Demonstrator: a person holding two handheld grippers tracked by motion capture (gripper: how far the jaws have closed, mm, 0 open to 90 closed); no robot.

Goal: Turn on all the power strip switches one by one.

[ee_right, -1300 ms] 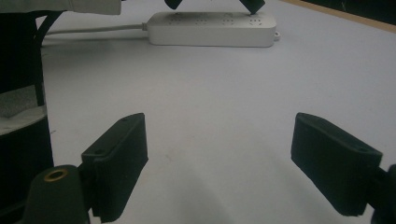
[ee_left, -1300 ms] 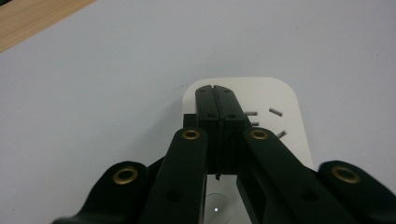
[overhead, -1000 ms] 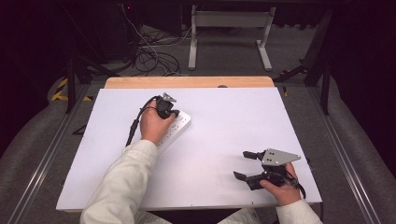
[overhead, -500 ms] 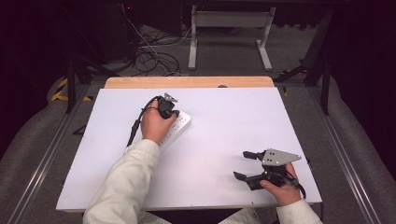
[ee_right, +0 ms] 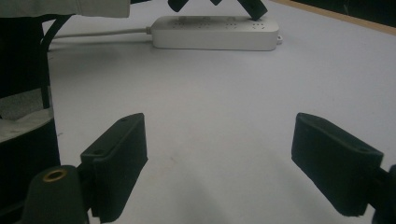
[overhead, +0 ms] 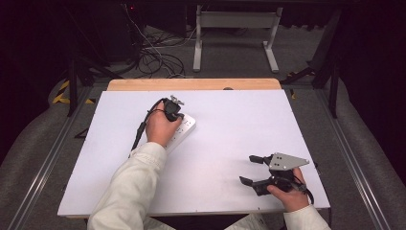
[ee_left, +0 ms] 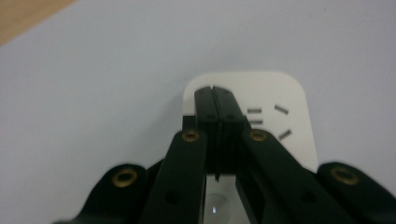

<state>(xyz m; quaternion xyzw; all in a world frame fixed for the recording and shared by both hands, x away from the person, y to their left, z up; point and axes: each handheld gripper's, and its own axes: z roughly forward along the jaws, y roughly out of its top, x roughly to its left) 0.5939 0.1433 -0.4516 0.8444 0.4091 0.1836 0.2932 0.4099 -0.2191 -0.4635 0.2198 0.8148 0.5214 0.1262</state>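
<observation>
A white power strip [overhead: 186, 127] lies on the left half of the white table top [overhead: 239, 120], mostly hidden under the person's left hand. My left gripper [overhead: 179, 115] points down at it with its jaws shut together and nothing between them. In the left gripper view the closed tips [ee_left: 212, 91] rest on the end of the power strip [ee_left: 289, 93], beside a set of socket slots. My right gripper [overhead: 246, 169] is held low near the table's front right, jaws wide open and empty. In the right gripper view [ee_right: 219, 123] it faces the power strip [ee_right: 215, 32] across bare table.
The strip's white cable [ee_right: 102, 32] runs off towards the person's sleeve. A wooden strip [overhead: 191, 85] edges the table's far side. Beyond it on the floor are tangled cables [overhead: 158, 57] and a metal stand [overhead: 234, 38].
</observation>
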